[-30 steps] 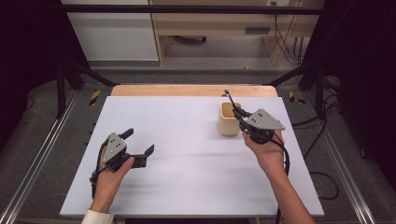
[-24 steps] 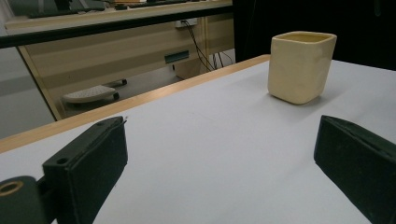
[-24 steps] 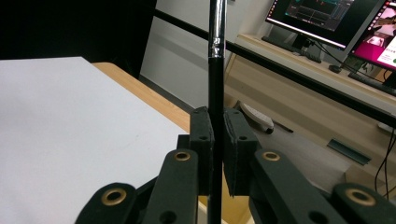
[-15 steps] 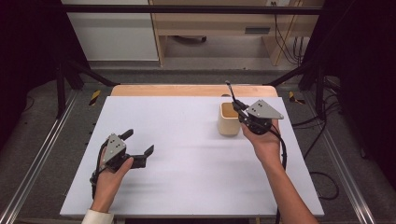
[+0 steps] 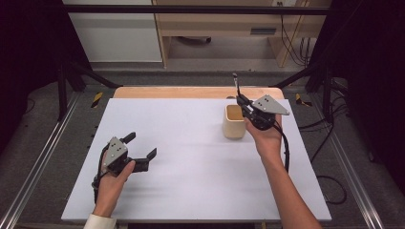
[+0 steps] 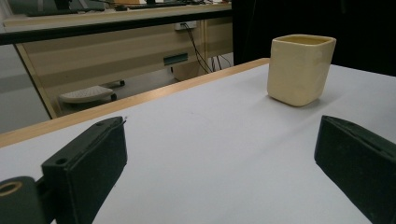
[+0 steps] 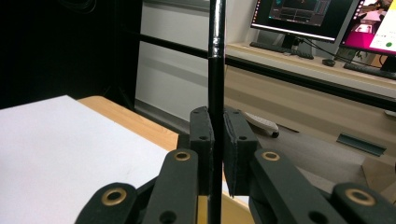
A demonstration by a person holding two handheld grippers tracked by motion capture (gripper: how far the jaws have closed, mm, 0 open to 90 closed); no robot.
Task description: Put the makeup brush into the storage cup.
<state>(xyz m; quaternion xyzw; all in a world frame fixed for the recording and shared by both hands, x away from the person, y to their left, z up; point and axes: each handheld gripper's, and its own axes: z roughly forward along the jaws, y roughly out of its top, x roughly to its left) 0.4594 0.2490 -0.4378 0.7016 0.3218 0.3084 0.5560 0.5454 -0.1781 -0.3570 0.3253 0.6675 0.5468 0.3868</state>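
Observation:
A cream square cup [image 5: 233, 122] [image 6: 300, 69] stands upright at the right back of the white table [image 5: 191, 157]. My right gripper [image 5: 241, 101] [image 7: 217, 128] sits just right of the cup's rim, shut on a thin black rod [image 5: 235, 82] [image 7: 215, 56] that points up and away. The jaws hide the rod's lower end. Near the table's left front, my left gripper [image 5: 141, 146] [image 6: 219, 154] is low over the board, open, with nothing between its jaws, and it faces the cup.
A wooden strip [image 5: 191, 92] borders the table's far edge. Metal rails [image 5: 43, 157] run along both sides. Beyond the table stand a desk with monitors [image 7: 303, 18] and trailing cables [image 5: 291, 43].
My right hand has slid toward the far edge beside the cup, and the rod now stands higher and more upright. The left hand has stayed put.

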